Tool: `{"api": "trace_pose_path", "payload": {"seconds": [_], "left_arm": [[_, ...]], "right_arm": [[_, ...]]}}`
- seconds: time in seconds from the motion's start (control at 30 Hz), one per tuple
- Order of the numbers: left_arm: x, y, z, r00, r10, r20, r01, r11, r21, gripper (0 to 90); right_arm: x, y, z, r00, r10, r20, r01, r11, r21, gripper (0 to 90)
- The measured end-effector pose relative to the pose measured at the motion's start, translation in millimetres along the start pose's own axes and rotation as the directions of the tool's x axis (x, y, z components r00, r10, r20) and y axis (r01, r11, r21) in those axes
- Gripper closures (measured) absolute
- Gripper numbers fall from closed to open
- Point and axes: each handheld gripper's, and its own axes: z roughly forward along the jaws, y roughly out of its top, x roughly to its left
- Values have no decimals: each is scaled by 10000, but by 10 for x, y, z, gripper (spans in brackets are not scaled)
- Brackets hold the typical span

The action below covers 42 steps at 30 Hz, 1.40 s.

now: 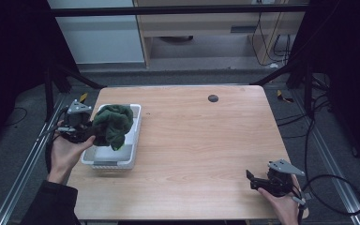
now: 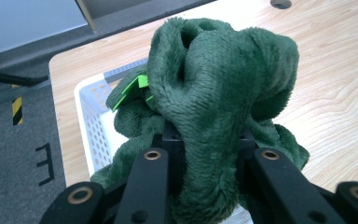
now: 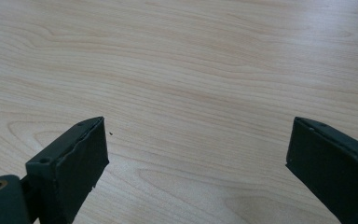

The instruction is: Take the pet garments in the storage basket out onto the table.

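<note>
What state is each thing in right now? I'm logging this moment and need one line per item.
Cloth: dark green, bunched, gripped and hanging over the basket.
Basket: white, upright on the table, near its left edge.
Left gripper: shut on the cloth.
Right gripper: open, nothing between its jaws, low over bare table.
Table: wooden, small dark round spot near the far edge.

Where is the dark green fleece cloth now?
In the high view, the dark green fleece cloth hangs at the table's left, clamped in the left gripper above the white perforated basket.

Probably a lab: wooden table (image 1: pixel 206 140) inside black frame (image 1: pixel 178 10), trailing cables (image 1: pixel 328 183).
</note>
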Motion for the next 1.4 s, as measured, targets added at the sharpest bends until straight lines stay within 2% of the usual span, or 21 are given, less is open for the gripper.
{"api": "trace_pose_path", "payload": {"seconds": [0.4,0.67,0.93,1.0,1.07,1.4], "left_arm": [[-211,103,-37,9979,568,315,-566,9984,-74,747],[-375,161,-23,9930,976,658,-973,9952,-76,747],[-599,224,50,9816,1538,1134,-1557,9878,83,747],[-664,237,72,9797,1547,1273,-1568,9876,63,747],[-716,256,87,9747,1765,1369,-1794,9837,94,747],[-932,306,168,9625,1934,1903,-1965,9805,-26,747]], "right_arm": [[0,2,-3,10000,33,0,-33,10000,-18,54],[-2,3,-3,10000,38,10,-38,10000,-49,54],[-9,8,-12,10000,38,5,-38,9999,-117,54],[-11,9,-13,10000,42,5,-42,9999,-137,54],[-13,10,-15,10000,36,15,-36,9999,-158,54],[-10,17,-27,9999,119,-15,-120,9998,-181,54]]}}
